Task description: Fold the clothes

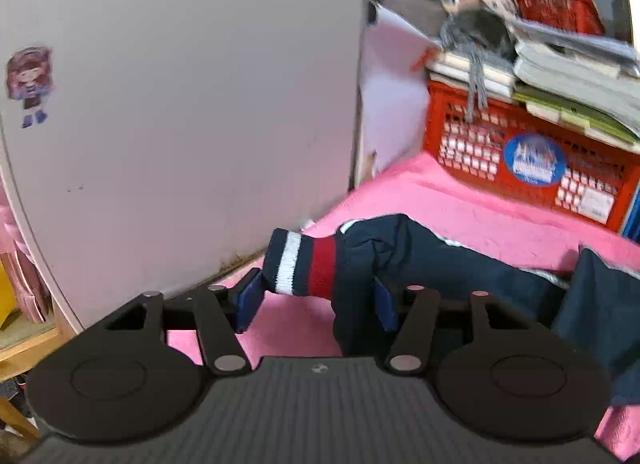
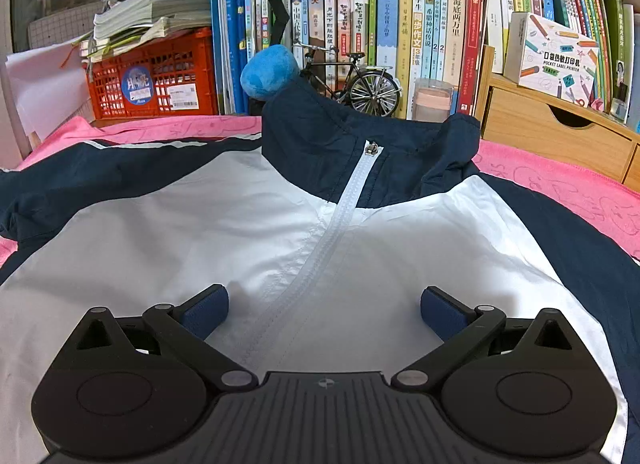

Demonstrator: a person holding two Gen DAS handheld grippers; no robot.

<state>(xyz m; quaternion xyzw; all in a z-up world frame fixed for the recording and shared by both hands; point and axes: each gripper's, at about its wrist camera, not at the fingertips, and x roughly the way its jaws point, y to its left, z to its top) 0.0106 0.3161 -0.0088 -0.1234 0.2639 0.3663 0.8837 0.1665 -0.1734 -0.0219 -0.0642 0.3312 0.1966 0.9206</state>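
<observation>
Currently, the jacket [image 2: 248,232] is lying face up on the pink towel [image 2: 580,191], zipped, with its navy collar [image 2: 360,143] standing up toward the books [image 2: 400,23]. Its white chest panel is spreading out beneath the right gripper [image 2: 324,310], whose jaws are standing wide apart, one pad on each side of the zipper [image 2: 340,215]; whether the pads are touching the cloth cannot be told.

Off the jacket's left shoulder, its navy sleeve [image 1: 432,260] is lying stretched across the towel toward the white panel [image 1: 180,103]. The sleeve is ending in a ribbed cuff [image 1: 300,268] banded in navy, white and red. The left gripper [image 1: 316,306] is positioned at this cuff, jaws partly open, with the cuff and the sleeve end sitting between its blue pads [image 1: 248,304]. The right-hand pad is lying against the sleeve fabric, while the left-hand pad is standing just beside the cuff edge; a firm grip is not evident. This view is slightly blurred.

Beyond the jacket, a red crate [image 2: 152,79] is sitting on the towel.
</observation>
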